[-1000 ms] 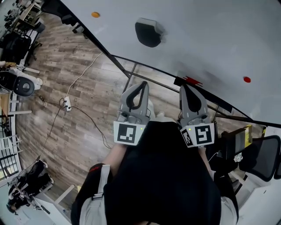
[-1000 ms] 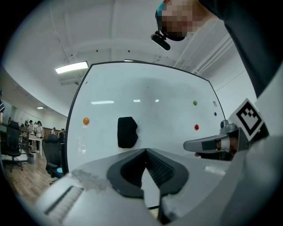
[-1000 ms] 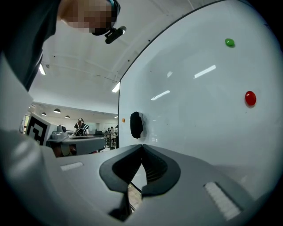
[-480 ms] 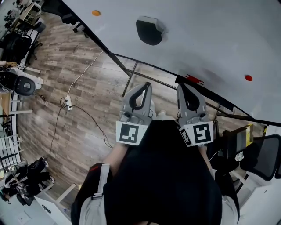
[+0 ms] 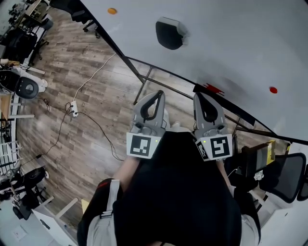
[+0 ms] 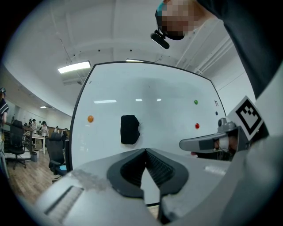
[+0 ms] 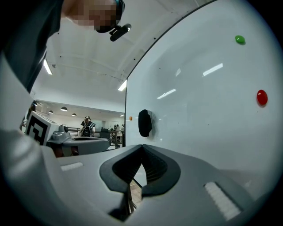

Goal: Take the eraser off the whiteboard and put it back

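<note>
A black eraser (image 5: 169, 34) clings to the whiteboard (image 5: 240, 43), up and ahead of both grippers. In the left gripper view the eraser (image 6: 129, 129) sits straight beyond my left gripper (image 6: 144, 151), well apart from it. The right gripper view has the eraser (image 7: 144, 122) just above my right gripper (image 7: 142, 146), also at a distance. Both grippers point level at the board, side by side, left gripper (image 5: 158, 92) and right gripper (image 5: 198, 95). Their jaws are shut with nothing between them.
Magnets dot the board: orange (image 5: 111, 10), red (image 5: 273, 90), green (image 6: 196, 102). The board's metal stand (image 5: 144, 81) rises from a wooden floor with a cable and power strip (image 5: 73, 112). An office chair (image 5: 284, 175) is at lower right. Desks and people stand far left.
The head view has drifted slightly. Both grippers stay in place with jaws shut, and the eraser has not moved.
</note>
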Demonstrator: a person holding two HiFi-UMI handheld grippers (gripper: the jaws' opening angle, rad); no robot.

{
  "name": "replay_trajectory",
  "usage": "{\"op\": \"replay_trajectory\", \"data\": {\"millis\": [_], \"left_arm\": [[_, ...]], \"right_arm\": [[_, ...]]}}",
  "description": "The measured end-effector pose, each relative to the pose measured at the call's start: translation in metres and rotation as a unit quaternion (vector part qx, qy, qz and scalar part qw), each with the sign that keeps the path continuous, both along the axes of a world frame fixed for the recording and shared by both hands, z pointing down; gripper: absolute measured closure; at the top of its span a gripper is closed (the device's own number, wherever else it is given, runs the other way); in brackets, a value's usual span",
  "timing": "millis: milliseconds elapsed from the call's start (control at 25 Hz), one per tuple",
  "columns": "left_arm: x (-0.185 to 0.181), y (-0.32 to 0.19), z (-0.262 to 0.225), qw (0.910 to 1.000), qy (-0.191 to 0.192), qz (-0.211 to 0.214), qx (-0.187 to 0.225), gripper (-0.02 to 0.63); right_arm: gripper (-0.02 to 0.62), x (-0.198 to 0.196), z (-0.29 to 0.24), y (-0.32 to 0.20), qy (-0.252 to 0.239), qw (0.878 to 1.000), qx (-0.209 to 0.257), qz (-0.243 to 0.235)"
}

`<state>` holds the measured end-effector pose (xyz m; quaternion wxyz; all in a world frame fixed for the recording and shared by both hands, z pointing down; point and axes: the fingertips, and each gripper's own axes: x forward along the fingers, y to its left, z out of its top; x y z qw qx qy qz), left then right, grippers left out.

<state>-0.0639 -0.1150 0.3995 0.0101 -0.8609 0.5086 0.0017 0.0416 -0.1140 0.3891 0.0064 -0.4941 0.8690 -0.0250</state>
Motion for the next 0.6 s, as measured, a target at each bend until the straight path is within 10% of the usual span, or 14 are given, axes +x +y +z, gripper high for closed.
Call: {"op": "replay_trajectory", "data": {"millis": [600], "left_arm": [[0.019, 0.001, -0.001, 0.9999, 0.0, 0.012, 0.001, 0.603]], "right_arm": [[0.595, 0.016, -0.001, 0.004, 0.005, 1.0, 0.002, 0.013]]}}
